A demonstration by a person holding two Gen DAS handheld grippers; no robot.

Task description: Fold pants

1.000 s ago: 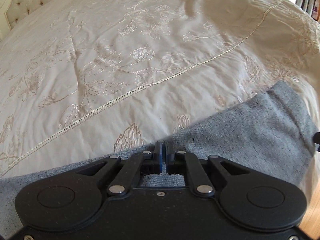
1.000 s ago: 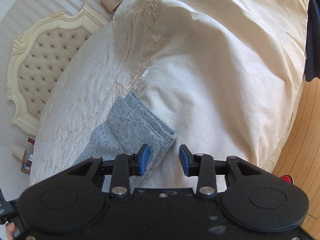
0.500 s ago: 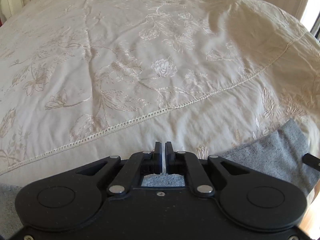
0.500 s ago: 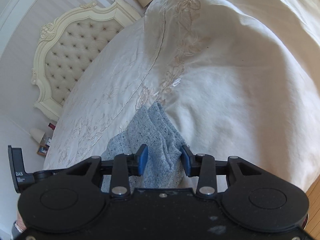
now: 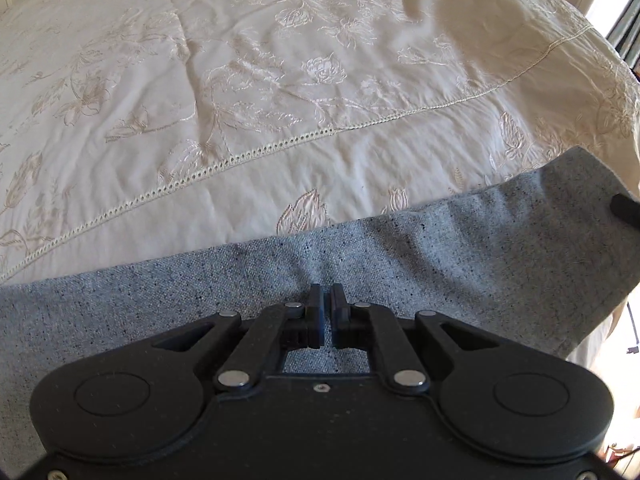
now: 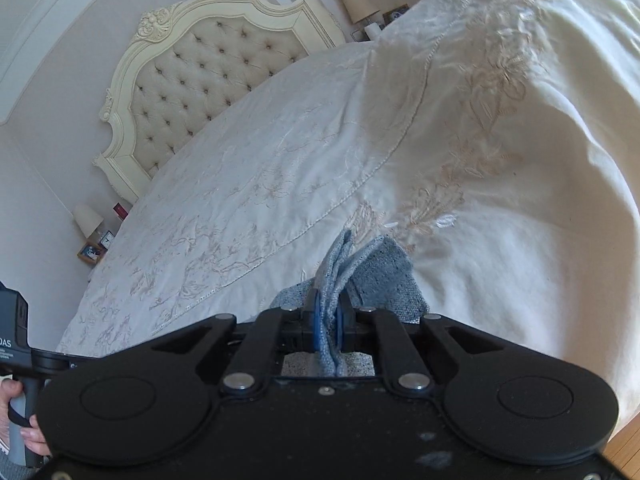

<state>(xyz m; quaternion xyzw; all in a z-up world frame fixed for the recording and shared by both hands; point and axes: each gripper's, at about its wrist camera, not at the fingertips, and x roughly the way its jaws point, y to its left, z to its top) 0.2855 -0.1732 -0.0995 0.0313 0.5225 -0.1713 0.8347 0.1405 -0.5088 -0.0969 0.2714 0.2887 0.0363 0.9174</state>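
The speckled grey knit pants lie across the near edge of the cream embroidered bedspread. The left gripper has its jaws nearly closed, pinching the cloth to anchor that end. The right gripper is closing its jaws on a bunched cuff, likely so both ends can lift together.
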